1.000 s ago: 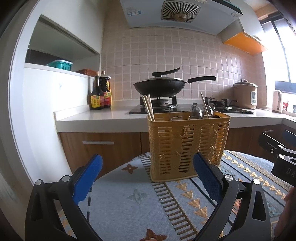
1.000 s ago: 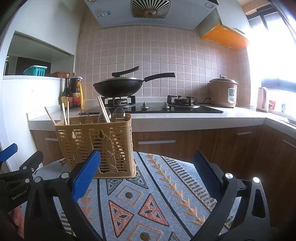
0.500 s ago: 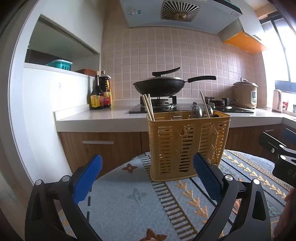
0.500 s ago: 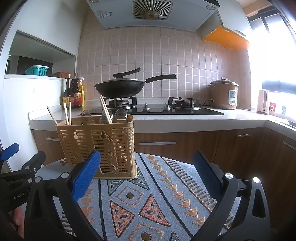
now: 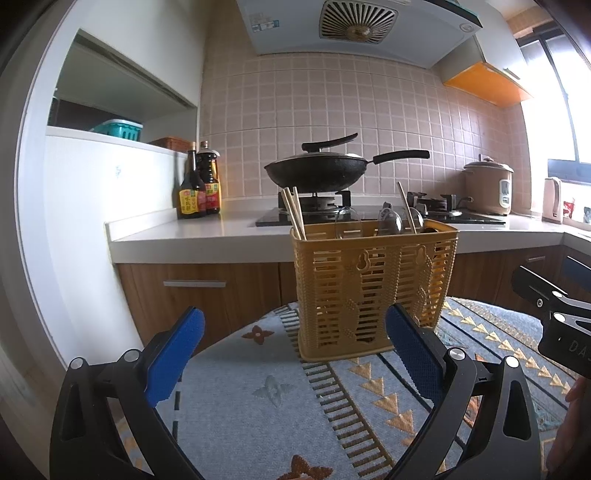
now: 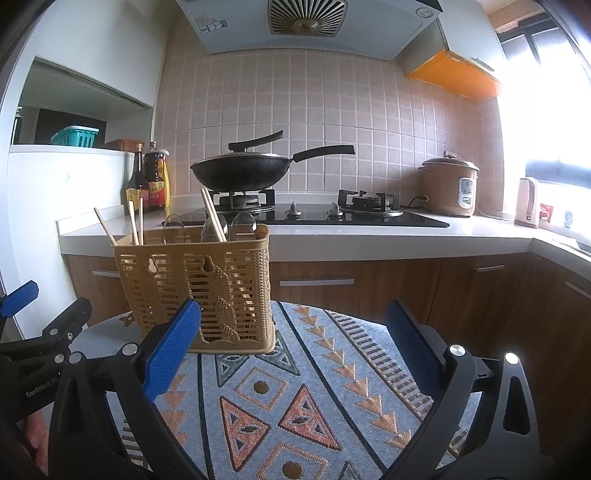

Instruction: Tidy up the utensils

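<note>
Tan plastic lattice marks the basket that anchors this kitchen scene, standing upright on a round table spread with a blue patterned cloth. Wooden chopsticks lean out of the basket's left compartment, a single stick rises toward its right end, and clear spoon bowls peek above the rim between them. From the right wrist camera we count more chopsticks at the basket's far left and a pair slanting across its middle.

We hold our left gripper just in front of the basket, its blue-padded fingers spread wide with nothing between them; the right-hand pad overlaps the basket's lower right corner in the left wrist view, though we cannot tell whether it touches. Our right gripper sits to the right of the basket, fingers equally wide apart and empty above the cloth.

Behind the basket runs a white counter with a black hob. A lidded black wok rests on the burner directly behind the basket. Dark sauce bottles stand on the counter to the basket's left, while a brown rice cooker and a pale kettle sit well to its right. A range hood hangs above the wok.
</note>
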Demonstrator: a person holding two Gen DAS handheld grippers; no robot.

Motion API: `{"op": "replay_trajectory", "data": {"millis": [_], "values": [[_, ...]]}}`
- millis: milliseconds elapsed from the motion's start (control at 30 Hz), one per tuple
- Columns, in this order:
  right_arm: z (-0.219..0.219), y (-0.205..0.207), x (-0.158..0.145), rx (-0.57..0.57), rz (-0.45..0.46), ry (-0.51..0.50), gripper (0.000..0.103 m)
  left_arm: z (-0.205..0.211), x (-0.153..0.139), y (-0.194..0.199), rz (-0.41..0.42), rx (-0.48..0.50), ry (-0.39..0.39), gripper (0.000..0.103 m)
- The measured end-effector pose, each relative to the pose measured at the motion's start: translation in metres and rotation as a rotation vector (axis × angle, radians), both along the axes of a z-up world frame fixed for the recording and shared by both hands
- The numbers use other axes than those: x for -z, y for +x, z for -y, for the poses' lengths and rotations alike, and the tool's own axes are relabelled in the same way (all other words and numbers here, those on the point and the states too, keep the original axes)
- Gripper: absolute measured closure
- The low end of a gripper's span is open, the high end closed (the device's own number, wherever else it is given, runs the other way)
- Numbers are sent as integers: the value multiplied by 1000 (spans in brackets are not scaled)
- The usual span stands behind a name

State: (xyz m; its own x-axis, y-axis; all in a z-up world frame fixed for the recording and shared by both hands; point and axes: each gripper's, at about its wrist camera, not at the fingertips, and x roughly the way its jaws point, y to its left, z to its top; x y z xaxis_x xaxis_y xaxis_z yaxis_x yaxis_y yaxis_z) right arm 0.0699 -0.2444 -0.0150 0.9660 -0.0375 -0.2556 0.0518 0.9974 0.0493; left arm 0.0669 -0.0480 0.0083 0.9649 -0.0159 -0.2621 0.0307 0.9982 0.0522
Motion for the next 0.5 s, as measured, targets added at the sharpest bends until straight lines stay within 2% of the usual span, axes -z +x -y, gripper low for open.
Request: {"op": "replay_trajectory", "data": {"millis": [500], "values": [[1,-2,0,5,5,5,7,2,1,1,-1,12,10,8]]}}
